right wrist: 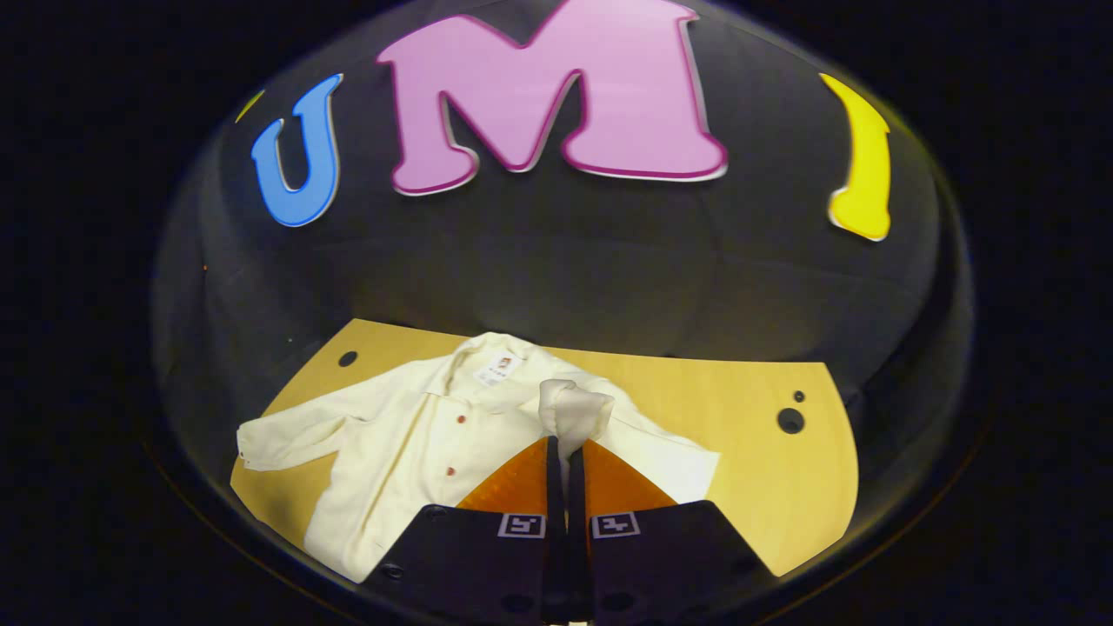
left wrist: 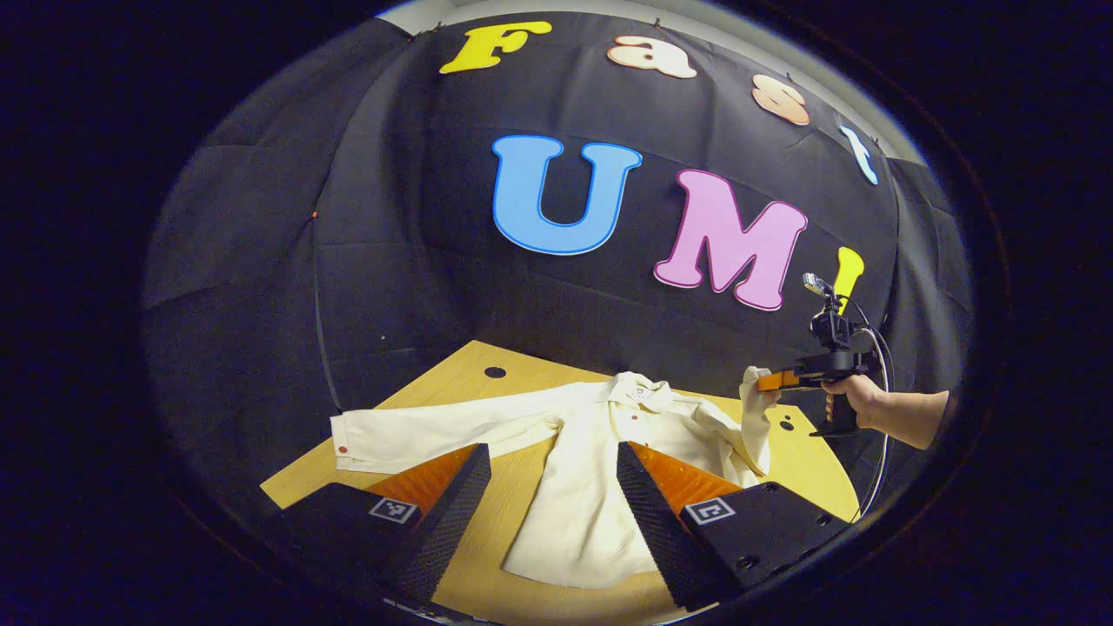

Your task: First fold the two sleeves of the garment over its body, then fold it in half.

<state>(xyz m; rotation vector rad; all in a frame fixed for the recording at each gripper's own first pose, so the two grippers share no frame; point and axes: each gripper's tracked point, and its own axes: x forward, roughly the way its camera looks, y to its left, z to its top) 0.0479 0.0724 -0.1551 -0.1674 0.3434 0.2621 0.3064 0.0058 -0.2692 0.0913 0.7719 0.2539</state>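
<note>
My right gripper [right wrist: 565, 456] has its two fingers pressed almost together on the cuff end of the right sleeve [right wrist: 574, 413] of the cream long-sleeved button-front cloth garment [right wrist: 417, 443], and the cloth bunches up in a soft knot just above my tips. In the left gripper view that same gripper [left wrist: 765, 382] shows farther off, held by a hand [left wrist: 848, 398], with the sleeve [left wrist: 755, 426] lifted off the table and hanging from it.

My left gripper [left wrist: 554, 461] stands wide apart, touching nothing, poised above the garment's [left wrist: 583, 487] lower body.

The garment lies spread, front up, on the light wooden table [right wrist: 765, 487], collar toward the booth wall. Its left sleeve [left wrist: 417, 430] stretches flat outward, the cuff near the table edge.

My own fingers cover the garment's hem on both sides in the left gripper view, and in the right gripper view they hide the lower right part of its body. How much sleeve sits between my right fingers I cannot make out.
</note>
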